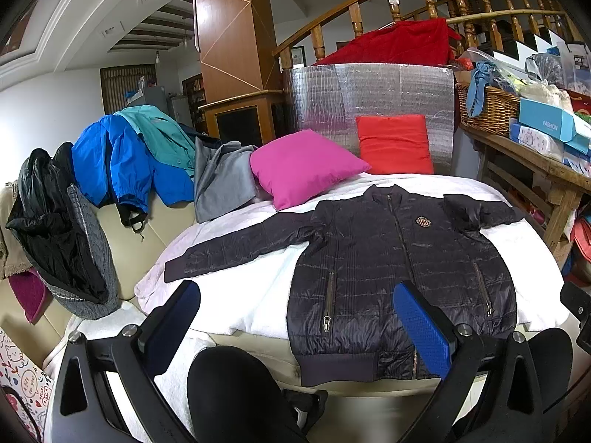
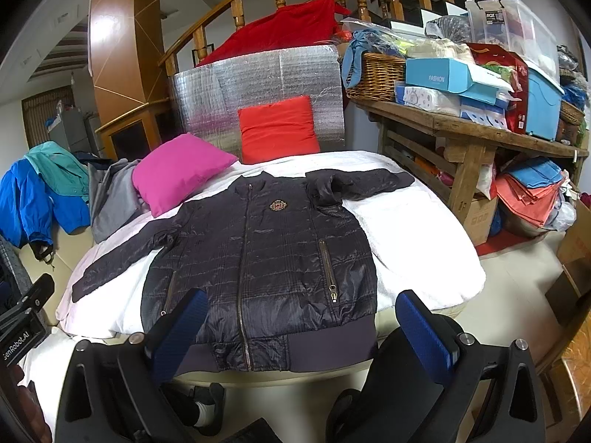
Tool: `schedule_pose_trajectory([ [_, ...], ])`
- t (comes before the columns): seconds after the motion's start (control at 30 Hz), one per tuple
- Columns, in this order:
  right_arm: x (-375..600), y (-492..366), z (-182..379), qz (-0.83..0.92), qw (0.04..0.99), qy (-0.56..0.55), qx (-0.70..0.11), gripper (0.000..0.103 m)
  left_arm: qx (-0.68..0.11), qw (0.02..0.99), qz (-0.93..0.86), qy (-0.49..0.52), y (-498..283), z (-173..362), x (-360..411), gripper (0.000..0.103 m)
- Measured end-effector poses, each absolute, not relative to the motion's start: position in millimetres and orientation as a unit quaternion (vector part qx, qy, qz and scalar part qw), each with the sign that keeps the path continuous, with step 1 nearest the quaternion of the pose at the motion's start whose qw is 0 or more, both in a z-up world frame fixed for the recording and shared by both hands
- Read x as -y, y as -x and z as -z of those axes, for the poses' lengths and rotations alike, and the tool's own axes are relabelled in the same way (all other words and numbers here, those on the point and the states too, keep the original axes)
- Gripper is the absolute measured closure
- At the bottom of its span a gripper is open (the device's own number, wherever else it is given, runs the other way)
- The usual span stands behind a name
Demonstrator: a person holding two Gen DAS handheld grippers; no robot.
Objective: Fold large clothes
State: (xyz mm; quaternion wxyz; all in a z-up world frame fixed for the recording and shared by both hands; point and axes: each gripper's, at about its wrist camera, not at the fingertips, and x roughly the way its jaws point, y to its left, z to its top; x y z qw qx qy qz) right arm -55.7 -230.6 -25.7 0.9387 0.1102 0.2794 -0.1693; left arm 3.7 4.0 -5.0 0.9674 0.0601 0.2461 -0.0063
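A dark navy quilted jacket lies flat, zipped, front up, on a white blanket. One sleeve stretches out to the left; the other is bent near the collar at the right. My left gripper hovers open above the jacket's hem and the blanket's near edge, nothing between its blue pads. My right gripper also stands open over the hem, holding nothing. A person's dark-clad knees show below both grippers.
A pink pillow and a red pillow lean at the far side by a silver foil board. Several garments drape a cream sofa at left. A cluttered wooden bench stands at right.
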Motion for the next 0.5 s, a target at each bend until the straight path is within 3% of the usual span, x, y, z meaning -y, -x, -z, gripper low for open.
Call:
schedule_pose_trajectory([
  [0.5, 229.4, 54.3, 26.7, 0.167, 0.938, -0.11, -0.283, 0.0, -0.25, 0.966, 0.006, -0.06, -4.8, 8.9, -6.4, 0.0],
])
